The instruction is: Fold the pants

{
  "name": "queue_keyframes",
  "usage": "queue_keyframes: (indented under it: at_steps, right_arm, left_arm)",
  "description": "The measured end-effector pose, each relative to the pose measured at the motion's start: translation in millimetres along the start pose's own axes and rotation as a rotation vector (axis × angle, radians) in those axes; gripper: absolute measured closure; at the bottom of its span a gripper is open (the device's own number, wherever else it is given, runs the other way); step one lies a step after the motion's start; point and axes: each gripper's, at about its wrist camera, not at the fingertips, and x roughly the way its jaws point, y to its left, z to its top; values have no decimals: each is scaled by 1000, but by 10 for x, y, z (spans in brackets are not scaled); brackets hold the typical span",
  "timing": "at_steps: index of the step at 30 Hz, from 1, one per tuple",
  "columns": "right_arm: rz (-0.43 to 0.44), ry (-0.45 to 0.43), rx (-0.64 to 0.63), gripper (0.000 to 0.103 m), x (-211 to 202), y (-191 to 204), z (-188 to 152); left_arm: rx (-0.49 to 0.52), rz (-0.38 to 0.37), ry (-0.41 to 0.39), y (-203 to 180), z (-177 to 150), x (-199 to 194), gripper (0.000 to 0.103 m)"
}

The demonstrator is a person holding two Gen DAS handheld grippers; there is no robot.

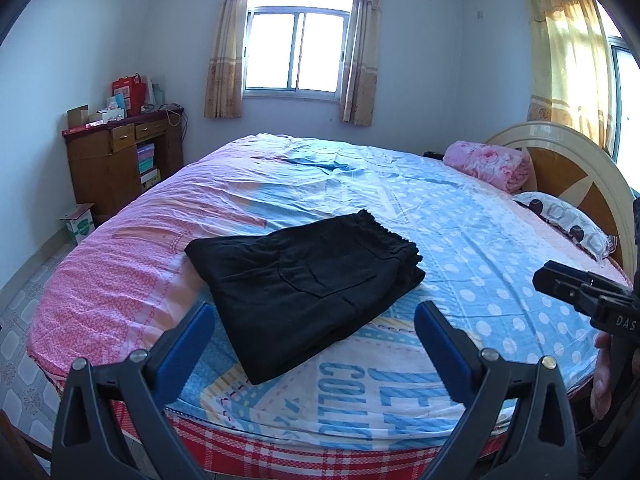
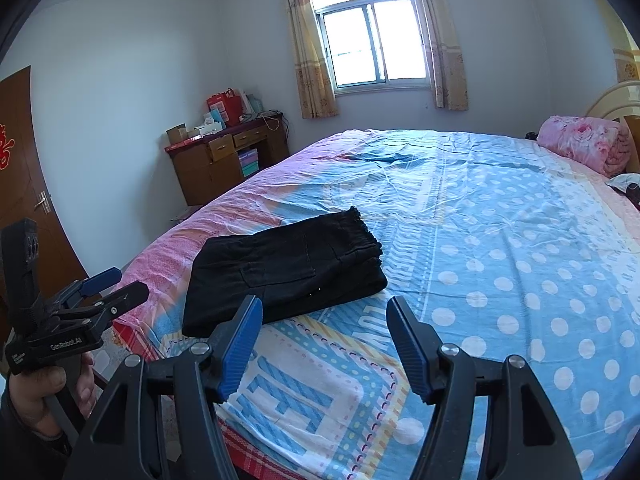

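Bedroom, daylight through a curtained window [image 1: 298, 54]. A wide bed [image 1: 480, 240] under a pink and blue spotted sheet fills both views; a wooden desk [image 1: 120, 160] is seen in the far corner, a rolled pink blanket [image 1: 490, 164] and a pillow [image 1: 568, 220] by the headboard [image 1: 576, 168].

The black pants [image 1: 304, 284] are found on the near part of the bed, already folded into a compact thick rectangle, waistband edge turned toward the window, a back pocket showing on top. The long axis is judged to run diagonally, from the near edge of the bed up and away toward the far right.

The left tongs [image 1: 316, 328] are held open, jaws spread wide, nothing between them; the bundle lies straight ahead, its near corner between the blue pads in the left view. Contact cannot be confirmed; they appear to hover above the cloth. The right tongs [image 2: 324, 336] are also open and empty. From them the pants [image 2: 288, 268] lie ahead and to the left, the left pad lined up with the near edge of the bundle.

The left tongs are judged the nearer and more squarely placed. Folding looks complete or nearly so; any further move is expected to be made from the near short edge.
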Motion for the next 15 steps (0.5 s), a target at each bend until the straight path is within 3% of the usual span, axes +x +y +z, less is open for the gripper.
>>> queue_keyframes:
  at_steps: [15]
  right_arm:
    - [-15, -41, -17, 37, -115, 10, -19]
  left_arm:
    - [59, 56, -50, -134, 87, -161, 0]
